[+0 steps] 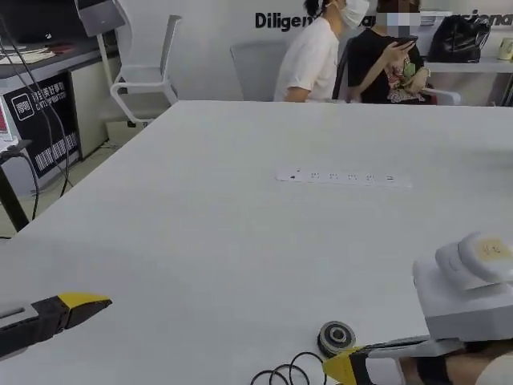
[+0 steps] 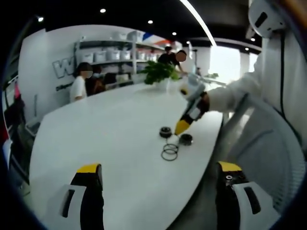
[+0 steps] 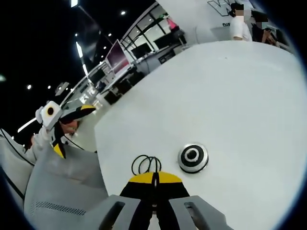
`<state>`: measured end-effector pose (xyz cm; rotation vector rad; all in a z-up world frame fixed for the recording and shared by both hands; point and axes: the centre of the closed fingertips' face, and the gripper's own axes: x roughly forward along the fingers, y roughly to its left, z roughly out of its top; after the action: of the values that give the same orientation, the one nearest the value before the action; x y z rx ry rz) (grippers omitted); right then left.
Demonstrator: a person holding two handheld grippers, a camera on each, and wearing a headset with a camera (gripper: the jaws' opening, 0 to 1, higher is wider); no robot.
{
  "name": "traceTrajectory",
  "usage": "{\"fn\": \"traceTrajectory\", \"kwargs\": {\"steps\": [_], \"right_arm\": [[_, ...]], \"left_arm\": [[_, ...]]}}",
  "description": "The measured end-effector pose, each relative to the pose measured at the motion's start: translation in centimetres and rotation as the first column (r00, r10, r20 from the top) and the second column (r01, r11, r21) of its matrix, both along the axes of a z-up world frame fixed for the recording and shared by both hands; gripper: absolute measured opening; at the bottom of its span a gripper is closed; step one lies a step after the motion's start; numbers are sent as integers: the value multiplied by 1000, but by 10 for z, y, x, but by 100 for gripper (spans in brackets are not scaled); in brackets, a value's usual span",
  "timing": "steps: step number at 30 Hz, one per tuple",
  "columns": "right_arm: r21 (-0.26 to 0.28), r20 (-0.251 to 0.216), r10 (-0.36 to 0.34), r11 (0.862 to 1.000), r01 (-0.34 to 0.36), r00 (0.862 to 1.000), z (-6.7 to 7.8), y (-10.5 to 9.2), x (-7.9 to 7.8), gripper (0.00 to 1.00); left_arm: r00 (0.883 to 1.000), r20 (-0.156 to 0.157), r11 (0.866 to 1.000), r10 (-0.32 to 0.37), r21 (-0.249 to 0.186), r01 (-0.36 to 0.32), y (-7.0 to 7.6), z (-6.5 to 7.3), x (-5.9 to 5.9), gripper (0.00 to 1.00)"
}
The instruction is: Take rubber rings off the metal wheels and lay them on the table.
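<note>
white wall (image 1: 208, 32) lettering reads "diligen", then cut off.

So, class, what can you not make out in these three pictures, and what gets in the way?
Number of rubber rings: head view, bottom edge cuts them; left gripper view, too small, overlapping.
Whether the shut right gripper pinches a ring: right gripper view, its own tips hide it.
Whether the metal wheel bears a ring: head view, too small.

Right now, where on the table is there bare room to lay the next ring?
The wide stretch of table between the power strip and the left gripper is bare, as is the far side beyond the strip. The near edge is crowded: a metal wheel, rubber rings and the right gripper sit close together.
</note>
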<state>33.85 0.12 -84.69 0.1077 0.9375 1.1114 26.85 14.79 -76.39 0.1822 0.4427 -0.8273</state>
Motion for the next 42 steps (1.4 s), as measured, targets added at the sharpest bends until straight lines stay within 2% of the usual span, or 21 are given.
{"fn": "traceTrajectory", "kwargs": {"steps": [6, 8, 11, 16, 19, 24, 27, 34, 42], "right_arm": [[-37, 11, -13, 999, 14, 1000, -8, -4, 6, 0], [-64, 29, -18, 998, 20, 999, -13, -6, 9, 0], [-91, 46, -10, 996, 14, 999, -17, -8, 11, 0], [-103, 63, 17, 995, -10, 998, -19, -6, 10, 0], [-123, 84, 22, 992, -12, 996, -20, -8, 12, 4], [-123, 85, 21, 992, -10, 996, -20, -11, 12, 3], [-102, 79, 8, 995, 0, 997, -16, -14, 13, 3], [-106, 112, -4, 994, 16, 994, -10, -23, 20, 5], [-83, 157, -76, 993, 89, 985, 1, -39, 34, 9]], "left_arm": [[1000, -4, 1000, 10, 4, -10, 2, -1, -1, 100], [1000, -8, 1000, 7, 5, -7, 1, -2, -2, 99], [1000, -11, 1000, 10, 4, -10, 1, -3, -3, 99], [1000, -11, 1000, 17, 0, -17, 2, -2, -3, 98], [1000, -9, 1000, 20, 3, -20, 3, -2, -2, 98], [1000, -7, 1000, 22, 6, -22, 4, -1, -2, 98], [1000, -7, 1000, 19, 8, -19, 3, 0, -2, 98], [1000, 6, 1000, 18, 13, -18, 3, 5, 2, 98], [1000, 19, 999, 8, 32, -8, 4, 11, 6, 98]]}}
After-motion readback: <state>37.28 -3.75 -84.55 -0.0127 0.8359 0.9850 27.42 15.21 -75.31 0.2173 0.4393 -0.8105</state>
